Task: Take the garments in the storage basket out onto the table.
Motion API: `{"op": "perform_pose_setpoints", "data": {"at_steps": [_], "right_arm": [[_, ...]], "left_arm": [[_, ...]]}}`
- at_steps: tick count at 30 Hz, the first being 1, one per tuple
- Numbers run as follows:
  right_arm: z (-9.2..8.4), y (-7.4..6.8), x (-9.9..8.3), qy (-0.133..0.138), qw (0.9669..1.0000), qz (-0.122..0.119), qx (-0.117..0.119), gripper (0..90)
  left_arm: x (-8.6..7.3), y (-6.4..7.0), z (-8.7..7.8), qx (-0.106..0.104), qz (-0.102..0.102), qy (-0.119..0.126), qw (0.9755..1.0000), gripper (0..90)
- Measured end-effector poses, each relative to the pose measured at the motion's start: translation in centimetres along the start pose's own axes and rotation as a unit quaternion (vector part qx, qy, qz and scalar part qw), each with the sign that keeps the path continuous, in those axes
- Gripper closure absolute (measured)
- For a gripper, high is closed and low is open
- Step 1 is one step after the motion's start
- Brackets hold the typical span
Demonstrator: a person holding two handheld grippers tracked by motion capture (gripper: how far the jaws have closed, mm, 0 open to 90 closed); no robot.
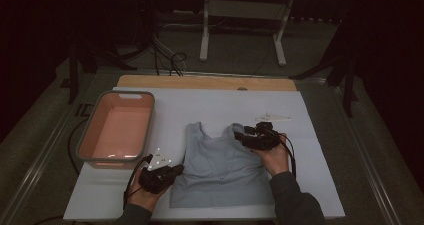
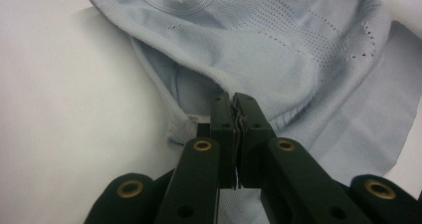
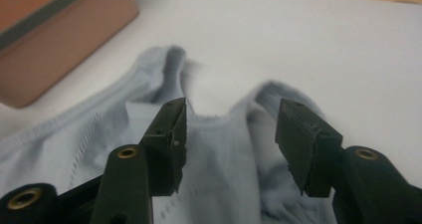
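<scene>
A light blue sleeveless top (image 1: 220, 170) lies flat on the white sheet (image 1: 210, 100), straps toward the far side. My left gripper (image 1: 179, 169) is at the top's lower left edge. In the left gripper view its jaws (image 2: 234, 134) are shut on a fold of the blue fabric (image 2: 298, 50) near the hem. My right gripper (image 1: 240, 135) hovers at the top's right shoulder strap. In the right gripper view it stands open (image 3: 231, 139) above the neckline, and the fabric (image 3: 214, 184) lies below the jaws, untouched by them.
A pink basin with a grey rim (image 1: 90, 135) stands on the sheet's left side, and its corner shows in the right gripper view (image 3: 50, 45). A wooden board edge (image 1: 200, 81) runs along the far side. A white metal rack (image 1: 245, 15) stands on the floor beyond.
</scene>
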State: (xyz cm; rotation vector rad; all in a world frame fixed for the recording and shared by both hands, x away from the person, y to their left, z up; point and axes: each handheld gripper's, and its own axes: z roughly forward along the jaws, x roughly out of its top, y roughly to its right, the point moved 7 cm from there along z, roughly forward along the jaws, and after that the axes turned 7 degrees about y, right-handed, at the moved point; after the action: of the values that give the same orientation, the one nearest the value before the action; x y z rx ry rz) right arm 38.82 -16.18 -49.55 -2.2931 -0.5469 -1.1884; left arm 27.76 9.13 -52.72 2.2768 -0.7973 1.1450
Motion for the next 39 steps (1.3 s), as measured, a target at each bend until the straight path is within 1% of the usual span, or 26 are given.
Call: {"op": "perform_pose_setpoints", "data": {"at_steps": [2, 5, 8, 10, 15, 17, 19, 21, 22, 23, 25, 26, 28, 30, 33, 36, 39], "right_arm": [[0.5, -0.2, 0.4, 0.0, 1.0, 0.001, 0.003, 44.0], [1.3, -0.5, 0.8, 0.0, 1.0, -0.007, 0.001, 44.0], [2.2, -0.3, 0.9, -0.007, 0.9999, -0.008, -0.009, 44.4], [2.7, 0.0, 0.8, -0.016, 0.9997, -0.005, -0.017, 46.0], [4.2, 0.7, -0.1, -0.054, 0.9981, 0.005, -0.028, 50.1], [4.8, 1.0, -0.5, -0.071, 0.9967, 0.01, -0.039, 51.5], [5.3, 1.2, -0.8, -0.081, 0.9955, 0.014, -0.046, 53.4], [5.8, 1.2, -0.9, -0.089, 0.9946, 0.014, -0.05, 57.8], [5.9, 1.2, -0.9, -0.095, 0.9941, 0.014, -0.051, 62.3], [6.1, 1.1, -1.0, -0.099, 0.9937, 0.015, -0.05, 67.9], [6.3, 0.9, -1.0, -0.105, 0.9934, 0.015, -0.045, 82.4], [6.3, 0.8, -0.9, -0.106, 0.9932, 0.015, -0.044, 86.0], [5.9, 0.8, -0.4, -0.094, 0.9945, 0.008, -0.045, 86.9], [5.2, 1.1, 0.5, -0.075, 0.9957, 0.0, -0.054, 87.0], [3.6, 2.1, 1.9, -0.04, 0.9972, 0.005, -0.063, 87.0], [2.3, 3.4, 3.0, -0.018, 0.9972, 0.011, -0.072, 87.0], [1.2, 4.5, 3.8, -0.001, 0.9964, 0.016, -0.083, 87.0]], "left_arm": [[0.0, 0.0, 0.0, 0.0, 0.001, 0.0, 1.0, 88.7], [0.0, 0.0, 0.0, 0.0, 0.001, 0.001, 1.0, 88.7], [0.1, 0.0, 0.0, 0.001, 0.0, 0.004, 1.0, 88.7], [0.1, 0.0, 0.0, 0.001, -0.001, 0.005, 1.0, 88.8], [0.1, 0.0, 0.0, 0.002, -0.001, 0.005, 1.0, 88.8], [0.1, 0.0, 0.0, 0.002, 0.0, 0.005, 1.0, 88.8], [0.1, 0.0, 0.0, 0.003, 0.0, 0.005, 1.0, 88.8], [0.1, 0.0, 0.0, 0.003, 0.0, 0.005, 1.0, 88.7], [0.1, 0.0, 0.0, 0.003, 0.0, 0.005, 1.0, 88.7], [0.1, 0.0, 0.1, 0.003, 0.0, 0.006, 1.0, 88.8], [0.1, 0.0, 0.1, 0.004, 0.001, 0.006, 1.0, 88.7], [0.1, 0.0, 0.1, 0.005, 0.0, 0.007, 1.0, 88.7], [0.2, -0.1, 0.0, 0.007, 0.0, 0.01, 0.9999, 88.7], [0.3, -0.1, 0.0, 0.009, -0.001, 0.013, 0.9999, 88.7], [0.4, -0.1, 0.1, 0.011, -0.002, 0.015, 0.9998, 88.7], [0.6, -0.2, 0.4, 0.017, -0.003, 0.019, 0.9997, 88.7], [0.8, -0.3, 0.6, 0.025, -0.006, 0.026, 0.9993, 88.3]]}}
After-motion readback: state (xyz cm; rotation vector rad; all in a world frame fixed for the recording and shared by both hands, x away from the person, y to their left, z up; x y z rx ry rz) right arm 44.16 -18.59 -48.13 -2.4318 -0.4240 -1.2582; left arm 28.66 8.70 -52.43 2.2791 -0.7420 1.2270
